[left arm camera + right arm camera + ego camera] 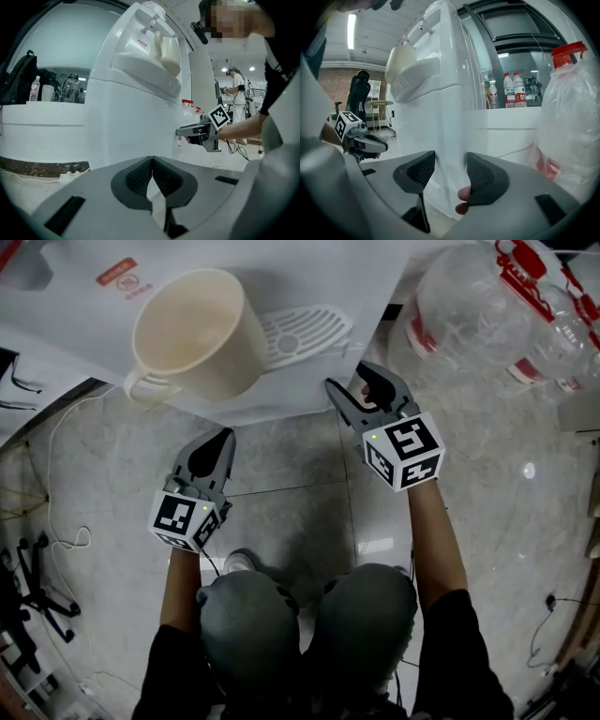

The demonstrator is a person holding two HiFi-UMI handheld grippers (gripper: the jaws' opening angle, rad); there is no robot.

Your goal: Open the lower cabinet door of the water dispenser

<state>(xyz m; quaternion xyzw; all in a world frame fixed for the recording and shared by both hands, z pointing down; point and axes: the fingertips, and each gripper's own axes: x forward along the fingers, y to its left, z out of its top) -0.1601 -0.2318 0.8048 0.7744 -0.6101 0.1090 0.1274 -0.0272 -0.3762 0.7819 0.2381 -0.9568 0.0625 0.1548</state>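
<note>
The white water dispenser [281,390] stands in front of me, with a cream cup [192,334] on its drip tray [305,334]. Its lower cabinet front [131,126] fills the left gripper view and its corner [440,136] rises in the right gripper view. My right gripper [347,379] is open at the dispenser's right front corner. That corner edge runs up between the jaws, and the pads [480,176] do not press on it. My left gripper [223,435] is shut and empty, lower down, short of the cabinet front. Each gripper shows in the other's view: the right gripper [180,132], the left gripper [379,143].
A large clear water bottle with a red cap [487,310] stands close on the right of the dispenser. Cables [56,540] lie on the tiled floor at left. A white counter [42,126] carries bottles and a backpack. An office chair [358,98] and another person [239,93] are farther off.
</note>
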